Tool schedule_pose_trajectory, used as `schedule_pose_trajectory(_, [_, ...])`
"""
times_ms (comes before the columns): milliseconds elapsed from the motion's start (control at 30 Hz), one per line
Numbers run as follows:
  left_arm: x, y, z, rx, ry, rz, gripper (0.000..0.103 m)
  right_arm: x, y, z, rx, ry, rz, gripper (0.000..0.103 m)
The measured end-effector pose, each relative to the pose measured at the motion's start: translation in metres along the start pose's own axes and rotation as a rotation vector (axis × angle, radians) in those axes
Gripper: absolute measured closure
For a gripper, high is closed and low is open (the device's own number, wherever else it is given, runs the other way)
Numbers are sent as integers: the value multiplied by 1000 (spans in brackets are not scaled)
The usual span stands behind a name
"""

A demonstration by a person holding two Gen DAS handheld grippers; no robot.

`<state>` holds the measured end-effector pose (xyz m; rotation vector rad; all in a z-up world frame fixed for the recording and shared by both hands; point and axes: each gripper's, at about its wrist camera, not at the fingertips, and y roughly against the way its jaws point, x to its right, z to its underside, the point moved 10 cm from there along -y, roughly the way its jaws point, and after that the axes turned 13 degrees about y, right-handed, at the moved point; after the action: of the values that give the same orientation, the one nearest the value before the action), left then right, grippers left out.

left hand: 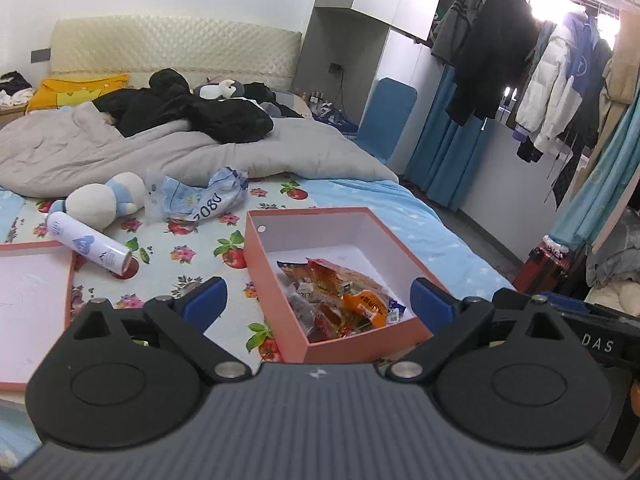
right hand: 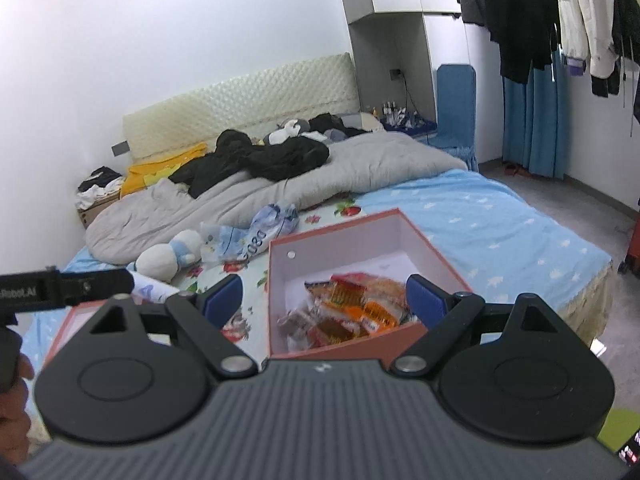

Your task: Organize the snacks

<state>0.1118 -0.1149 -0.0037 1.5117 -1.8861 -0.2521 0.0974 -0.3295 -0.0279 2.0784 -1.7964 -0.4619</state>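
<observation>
Resting on the flowered bed sheet [left hand: 192, 256], the pink box [left hand: 276, 292] holds the snack packets [left hand: 344, 300] in its near corner, just in front of both grippers. The left gripper [left hand: 318, 300] and the right gripper [right hand: 324, 300] both stand wide apart and grasp nothing. I judge the packets light, soft and crinkly, a little slippery; it is better to pinch one by its sealed edge. The box looks stiff cardboard, good to hold by a wall. Writing on the packets is too small to read; the crumpled bag [left hand: 208, 200] farther left shows "2080".
</observation>
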Motion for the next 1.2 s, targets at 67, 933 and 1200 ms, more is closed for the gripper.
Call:
schedule_pose_trajectory(67, [-1, 5, 3, 4, -6, -3, 3, -4, 4, 5, -10, 1, 0, 13])
schedule_pose_trajectory(933, [10, 18, 17, 2, -44, -43, 3, -4, 32, 22, 4, -31, 9, 13])
schedule_pose_trajectory(1200, [19, 21, 7, 28, -53, -53, 3, -6, 29, 20, -1, -5, 12, 13])
